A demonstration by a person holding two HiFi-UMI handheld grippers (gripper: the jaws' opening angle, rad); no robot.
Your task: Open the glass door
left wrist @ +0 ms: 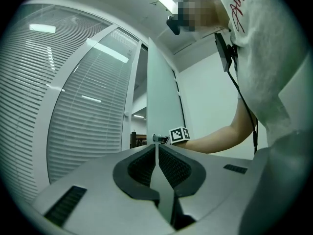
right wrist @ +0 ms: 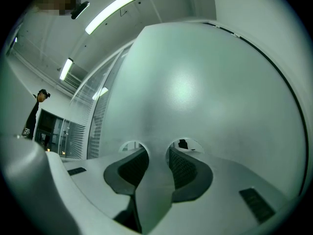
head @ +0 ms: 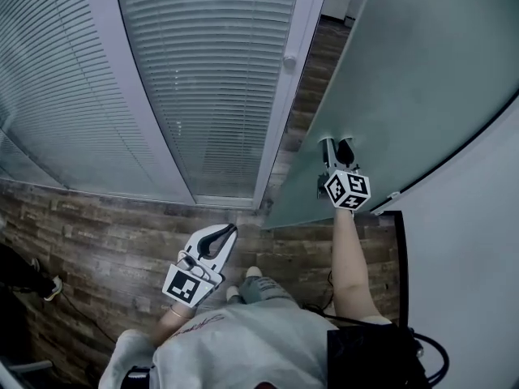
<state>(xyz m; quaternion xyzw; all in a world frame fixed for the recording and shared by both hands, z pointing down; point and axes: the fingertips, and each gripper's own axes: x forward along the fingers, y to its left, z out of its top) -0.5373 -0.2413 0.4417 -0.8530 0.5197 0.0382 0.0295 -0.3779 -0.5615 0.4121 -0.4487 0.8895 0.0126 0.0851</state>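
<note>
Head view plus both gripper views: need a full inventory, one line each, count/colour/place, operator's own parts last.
glass door: 1, frosted pale green, right side, standing ajar
blind panels: 2, white slats behind glass, left and centre
knob: 1, white, on the frame beside the door
floor: 1, brown wood-look planks, bottom
wall: 1, white, far right
bystander: 1, dark clothes, distant, far left of the right gripper view
ceiling strip lights: at least 2, white, overhead
left gripper: 1, white with black pads, low centre, jaws together, empty
right gripper: 1, white with black pads, jaws apart, tips at the door's face
right forearm: 1, bare, behind the right gripper
</note>
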